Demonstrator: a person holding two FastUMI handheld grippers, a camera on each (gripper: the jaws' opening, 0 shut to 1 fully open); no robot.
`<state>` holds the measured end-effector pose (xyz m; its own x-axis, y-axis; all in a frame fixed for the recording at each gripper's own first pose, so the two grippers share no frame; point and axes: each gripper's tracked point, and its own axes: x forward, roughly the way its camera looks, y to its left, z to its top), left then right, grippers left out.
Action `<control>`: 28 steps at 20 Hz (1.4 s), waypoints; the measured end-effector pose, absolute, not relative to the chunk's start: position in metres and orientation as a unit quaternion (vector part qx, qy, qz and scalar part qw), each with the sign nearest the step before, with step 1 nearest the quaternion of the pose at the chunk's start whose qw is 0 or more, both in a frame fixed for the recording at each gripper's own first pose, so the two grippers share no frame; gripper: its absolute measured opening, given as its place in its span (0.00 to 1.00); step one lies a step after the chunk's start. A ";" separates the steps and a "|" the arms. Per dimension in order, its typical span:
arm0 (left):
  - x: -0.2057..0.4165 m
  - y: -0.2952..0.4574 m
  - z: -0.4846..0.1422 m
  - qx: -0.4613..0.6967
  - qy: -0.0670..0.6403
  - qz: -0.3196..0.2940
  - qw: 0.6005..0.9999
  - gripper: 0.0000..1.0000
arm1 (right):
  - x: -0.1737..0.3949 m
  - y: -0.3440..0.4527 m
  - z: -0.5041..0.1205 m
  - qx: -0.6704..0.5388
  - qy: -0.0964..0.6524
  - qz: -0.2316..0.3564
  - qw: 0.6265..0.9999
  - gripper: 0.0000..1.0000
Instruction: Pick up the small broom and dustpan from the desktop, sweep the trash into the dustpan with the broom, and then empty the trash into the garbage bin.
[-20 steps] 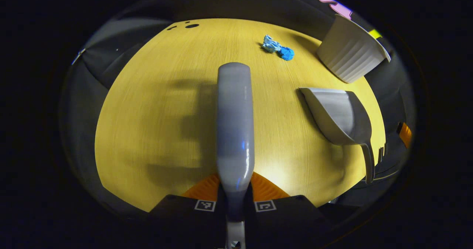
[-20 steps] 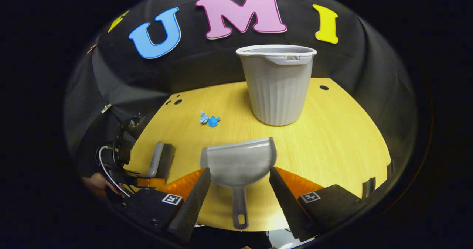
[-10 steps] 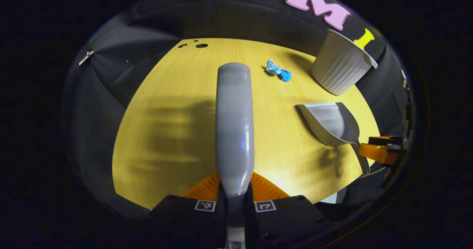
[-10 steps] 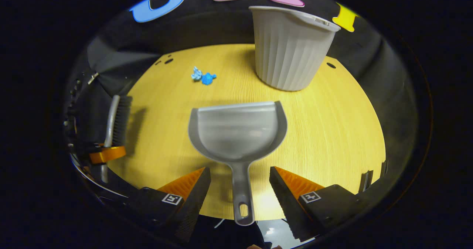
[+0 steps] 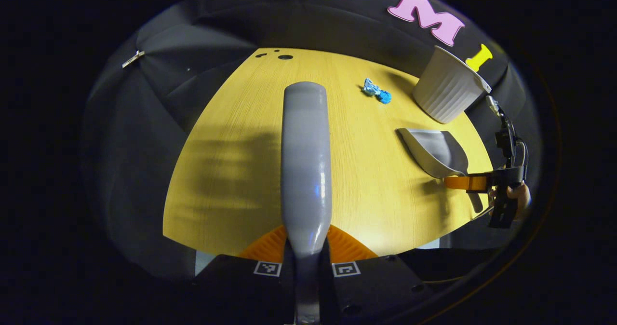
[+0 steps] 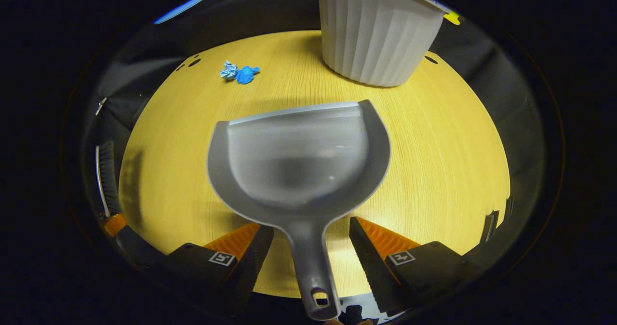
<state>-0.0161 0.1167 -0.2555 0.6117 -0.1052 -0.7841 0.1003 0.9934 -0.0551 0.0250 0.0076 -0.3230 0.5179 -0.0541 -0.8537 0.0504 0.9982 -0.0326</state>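
In the left gripper view, the left gripper [image 5: 307,248] has its jaws closed tight on the grey handle of the broom [image 5: 306,161], which runs straight forward from the fingers and stands clear above the yellow worktop [image 5: 231,170], casting a blurred shadow to its left. In the right gripper view, the right gripper [image 6: 311,245] has its jaws spread wide, one finger on each side of the dustpan [image 6: 299,158] handle, neither touching it. The dustpan lies flat on the worktop with its handle pointing back between the fingers and its open lip facing away. Beyond the lip and a little to the right stands the ribbed white garbage bin [image 6: 378,35], upright near the far edge of the worktop. To the left of the bin, well apart from the dustpan, lies the trash [image 6: 239,72], a small crumpled blue wad. The broom's bristles show at the far left edge of this view.
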 end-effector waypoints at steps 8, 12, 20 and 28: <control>0.016 0.093 -0.241 0.003 0.441 -0.056 0.896 0.24 | 0.035 0.011 -0.328 -0.019 0.508 -0.011 0.861 0.83; 0.042 0.077 -0.234 0.012 0.440 -0.056 0.896 0.24 | 0.035 0.007 -0.330 -0.012 0.516 0.002 0.857 0.40; 0.116 0.056 -0.231 0.055 0.448 -0.090 0.888 0.24 | 0.028 -0.003 -0.326 -0.049 0.533 0.070 0.842 0.33; 0.213 0.041 -0.242 0.129 0.487 -0.123 0.855 0.24 | 0.028 -0.015 -0.311 -0.042 0.533 0.109 0.838 0.33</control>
